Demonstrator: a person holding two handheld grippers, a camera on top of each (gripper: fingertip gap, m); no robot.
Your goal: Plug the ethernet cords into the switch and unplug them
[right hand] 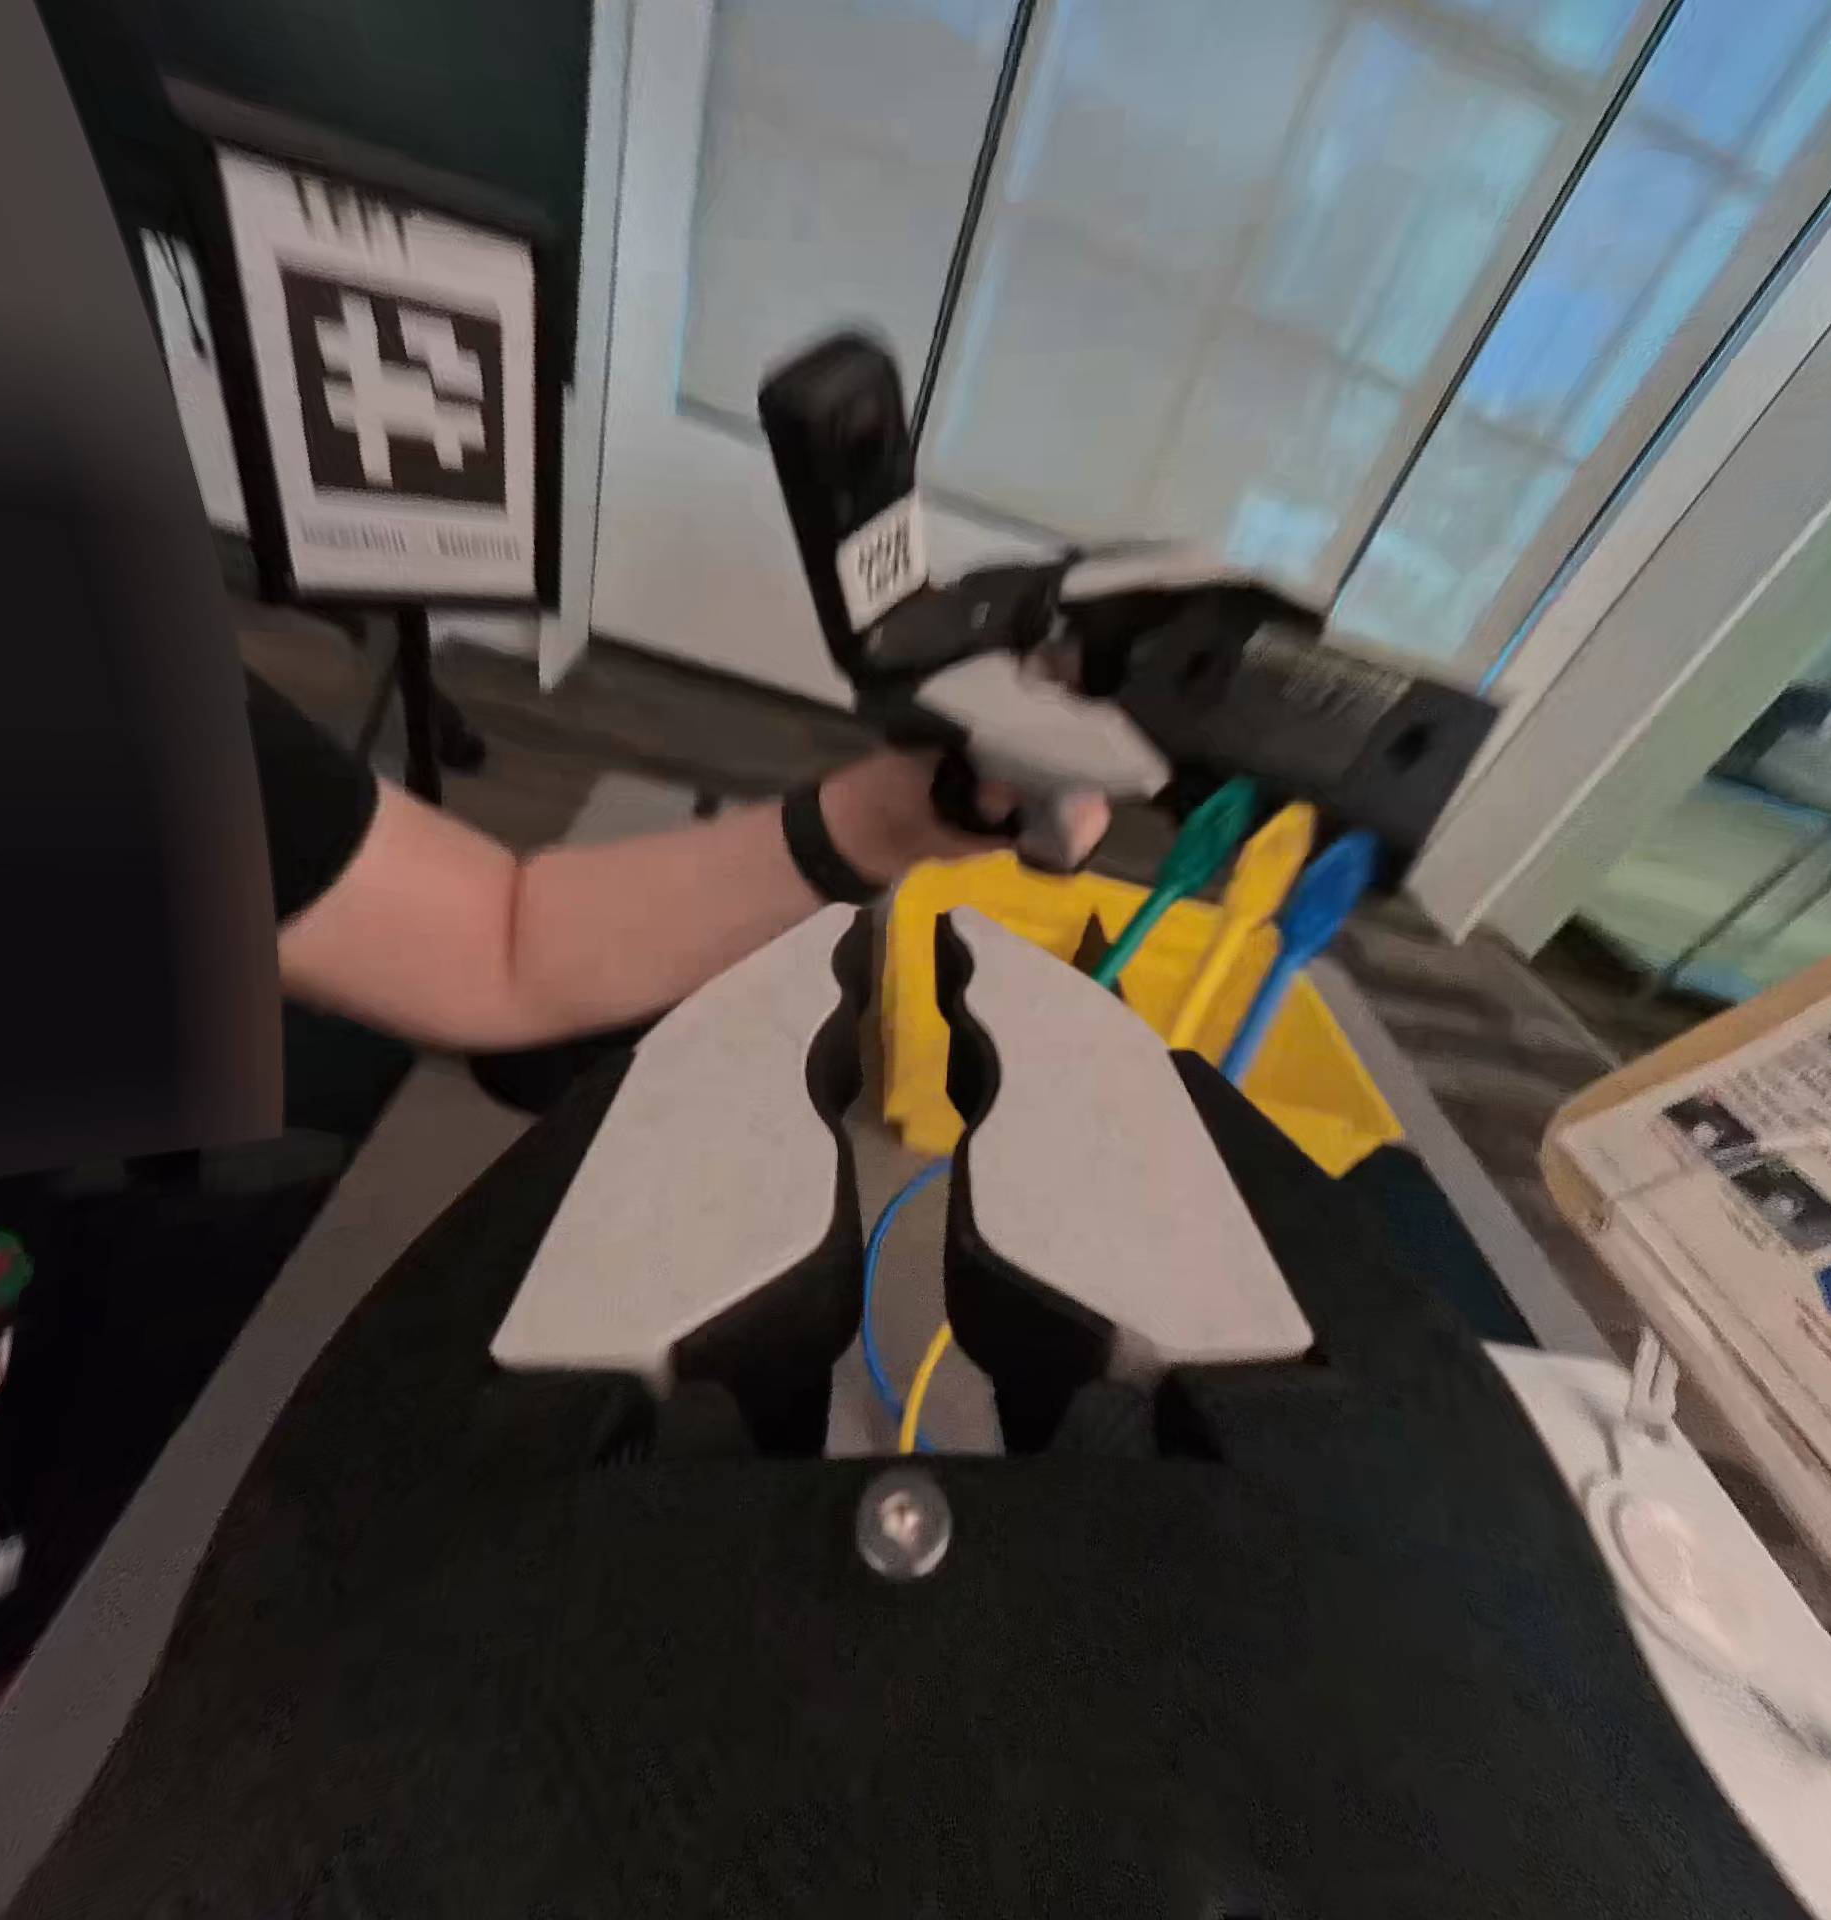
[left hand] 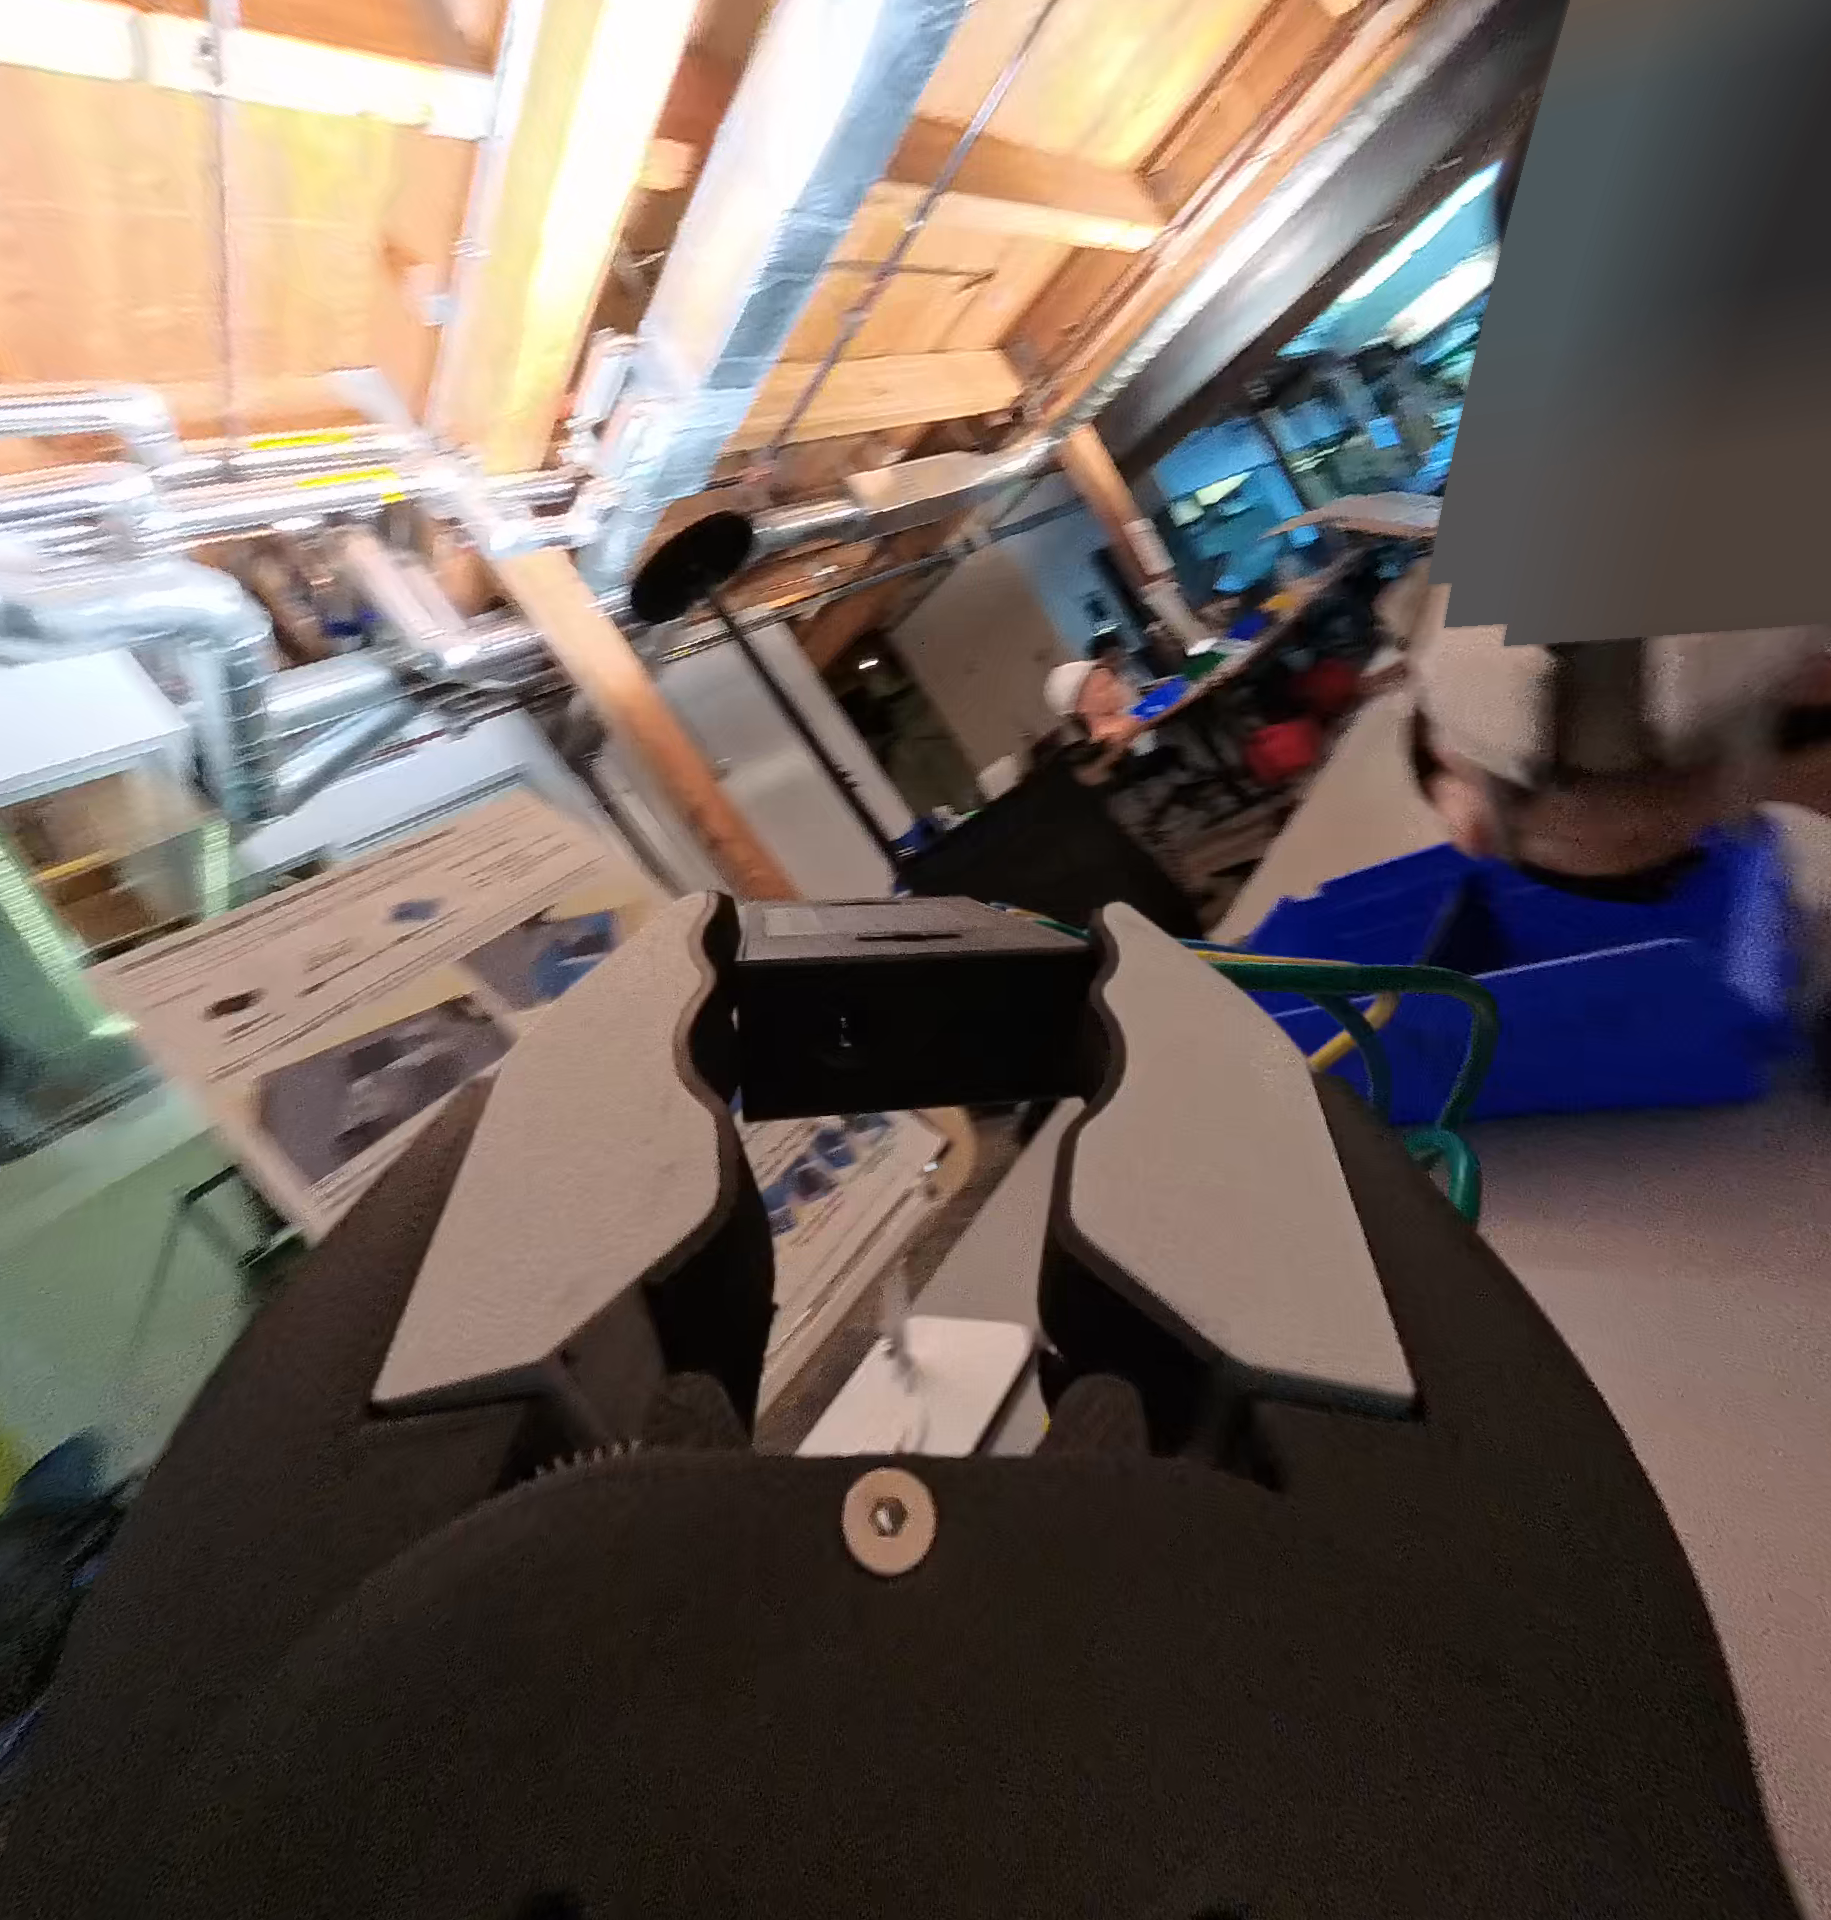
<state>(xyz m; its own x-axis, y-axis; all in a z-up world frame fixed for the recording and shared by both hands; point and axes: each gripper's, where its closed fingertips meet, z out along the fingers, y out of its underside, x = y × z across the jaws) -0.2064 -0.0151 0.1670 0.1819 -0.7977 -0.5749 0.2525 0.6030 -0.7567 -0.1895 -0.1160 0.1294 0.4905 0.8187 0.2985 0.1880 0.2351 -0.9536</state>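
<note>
In the left wrist view my left gripper (left hand: 906,997) is shut on the black switch (left hand: 906,1023) and holds it up in the air. Green (left hand: 1451,997) and yellow (left hand: 1358,1029) cords trail off behind it to the right. In the right wrist view the left gripper (right hand: 1129,748) holds the switch (right hand: 1306,696) above a yellow bin (right hand: 1326,1091). Green (right hand: 1191,852), yellow (right hand: 1254,904) and blue (right hand: 1316,904) cord ends sit in the switch. My right gripper (right hand: 906,930) is nearly shut and empty, well short of the switch. Blue and yellow cords (right hand: 880,1299) lie on the table under its fingers.
A blue bin (left hand: 1617,987) stands on the grey table (left hand: 1669,1351) at right. A person's forearm (right hand: 578,935) reaches in from the left. A black-and-white marker board (right hand: 391,395) stands behind. Printed sheets (right hand: 1721,1143) and a white object (right hand: 1669,1558) lie at right.
</note>
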